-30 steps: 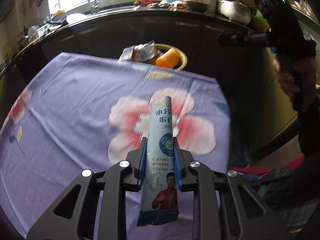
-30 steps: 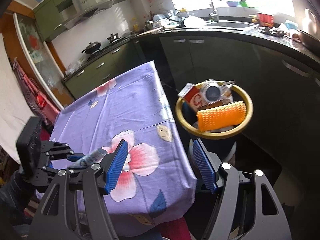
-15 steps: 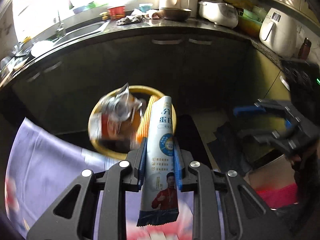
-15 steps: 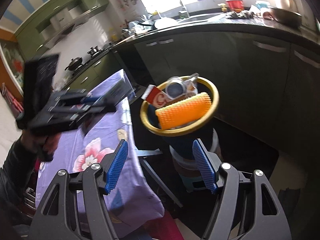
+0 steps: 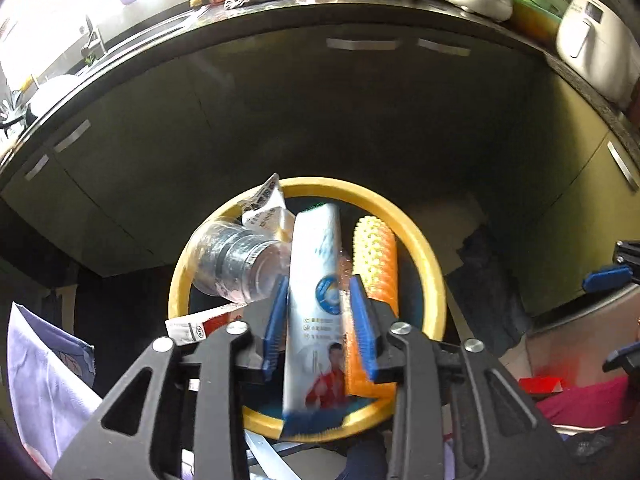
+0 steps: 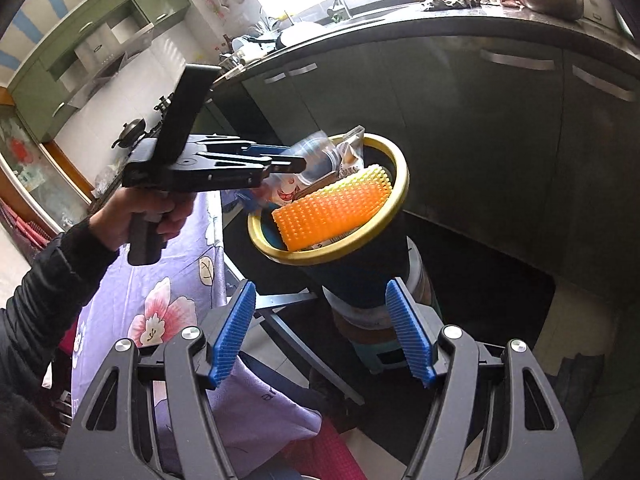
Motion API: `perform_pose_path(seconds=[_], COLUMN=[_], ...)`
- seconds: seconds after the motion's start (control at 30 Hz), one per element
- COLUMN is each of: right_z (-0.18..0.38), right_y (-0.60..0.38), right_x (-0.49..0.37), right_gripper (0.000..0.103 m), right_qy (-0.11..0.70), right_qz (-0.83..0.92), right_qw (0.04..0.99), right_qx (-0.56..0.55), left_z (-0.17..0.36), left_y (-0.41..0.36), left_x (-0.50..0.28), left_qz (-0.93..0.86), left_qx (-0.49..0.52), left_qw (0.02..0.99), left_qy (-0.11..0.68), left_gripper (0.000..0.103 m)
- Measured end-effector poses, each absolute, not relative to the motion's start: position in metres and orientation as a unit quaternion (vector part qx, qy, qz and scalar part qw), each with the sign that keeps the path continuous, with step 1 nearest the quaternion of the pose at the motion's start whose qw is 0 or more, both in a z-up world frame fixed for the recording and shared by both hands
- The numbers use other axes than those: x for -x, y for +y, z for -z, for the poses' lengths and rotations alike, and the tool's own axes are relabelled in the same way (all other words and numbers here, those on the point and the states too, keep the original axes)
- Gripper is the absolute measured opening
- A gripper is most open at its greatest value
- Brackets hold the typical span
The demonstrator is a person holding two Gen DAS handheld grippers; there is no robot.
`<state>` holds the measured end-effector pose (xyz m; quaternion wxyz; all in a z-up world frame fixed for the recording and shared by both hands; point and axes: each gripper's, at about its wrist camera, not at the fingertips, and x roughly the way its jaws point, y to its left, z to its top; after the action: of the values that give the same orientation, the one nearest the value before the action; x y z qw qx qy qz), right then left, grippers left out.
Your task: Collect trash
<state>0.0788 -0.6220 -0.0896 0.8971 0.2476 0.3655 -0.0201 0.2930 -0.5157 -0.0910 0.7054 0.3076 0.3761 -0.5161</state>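
Left hand-held gripper [image 5: 319, 322] is being held over the yellow-rimmed trash bin [image 5: 424, 248]. A white-and-blue snack wrapper [image 5: 316, 304] is standing between its blue pads [image 5: 276, 324]; narrow gaps are showing on both sides, and whether the pads are still touching it cannot be told. The wrapper's image is blurred, its top end lying over the bin opening.

Inside the bin, a clear plastic bottle [image 5: 236, 264] is lying at the left, a white printed packet [image 5: 264, 208] is sticking up at the far left rim, an orange bumpy roller [image 5: 376, 256] is lying at the right, and a red-and-white carton [image 5: 200, 322] is poking out at the near left rim.

In the right wrist view, the right hand-held gripper [image 6: 324, 336] is being held wide apart, with nothing between its fingers, near the bin's base [image 6: 368, 276]. The left hand [image 6: 140, 212] is seen gripping its tool's handle. The desk under a purple flowered cloth [image 6: 160, 304] is lying to the left of the bin. Dark cabinets [image 6: 500, 128] are running along the far side.
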Motion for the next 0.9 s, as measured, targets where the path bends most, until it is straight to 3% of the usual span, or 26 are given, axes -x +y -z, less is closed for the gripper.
perform_pose_path(seconds=[0.1, 0.37, 0.5, 0.7, 0.9], right_z=[0.087, 0.083, 0.078, 0.069, 0.058], right_y=[-0.621, -0.610, -0.601, -0.579, -0.545], right_x=[-0.078, -0.071, -0.068, -0.070, -0.075], right_gripper=[0.068, 0.068, 0.072, 0.073, 0.078], right_qy=[0.361, 0.356, 0.352, 0.346, 0.344], right_qz=[0.019, 0.010, 0.003, -0.015, -0.044], right_qw=[0.899, 0.901, 0.905, 0.914, 0.922], right_qx=[-0.248, -0.246, -0.239, -0.211, -0.172], left_z=[0.089, 0.067, 0.035, -0.013, -0.035], left_y=[-0.510, -0.477, -0.436, -0.345, -0.246], left_x=[-0.296, -0.277, -0.250, -0.190, -0.139], left_qz=[0.516, 0.513, 0.497, 0.426, 0.298], left_qx=[-0.299, -0.278, -0.246, -0.170, -0.101], left_qw=[0.709, 0.731, 0.772, 0.852, 0.922], left_qy=[0.376, 0.354, 0.310, 0.251, 0.225], left_gripper=[0.048, 0.051, 0.079, 0.096, 0.096])
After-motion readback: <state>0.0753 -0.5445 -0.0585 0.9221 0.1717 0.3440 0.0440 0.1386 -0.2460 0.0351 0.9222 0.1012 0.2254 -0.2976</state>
